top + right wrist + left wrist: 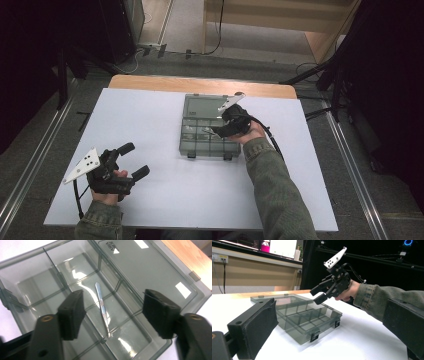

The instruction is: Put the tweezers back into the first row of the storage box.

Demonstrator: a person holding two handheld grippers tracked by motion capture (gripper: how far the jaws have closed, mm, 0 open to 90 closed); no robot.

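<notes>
White worktop (150,200) fills the middle of the high view, with a wooden strip along its far edge. Upper centre of that view: smoke-grey transparent organiser box (192,145), shallow, lying flat and open, its lid (200,106) folded back flat toward the top of the frame; two black latches on the near edge. The tray part is split by clear dividers into several compartments. In the right gripper view, one item inside: metal tweezers (102,303), slim and shiny, lying slantwise at frame centre; they seem to cross a low divider rather than sit wholly in one compartment, and I cannot tell for certain whether the tip rests on the divider or on the floor of the box. The other compartments in sight hold nothing but reflections. Right claw (214,131), at the right side of the box in the high view, hangs above the tray with jaws apart; the tweezers lie between the two pads in its own view, touched by neither. Left claw (134,160), lower left of the high view, is over bare worktop well apart from the box, jaws spread wide, gripping nothing.
</notes>
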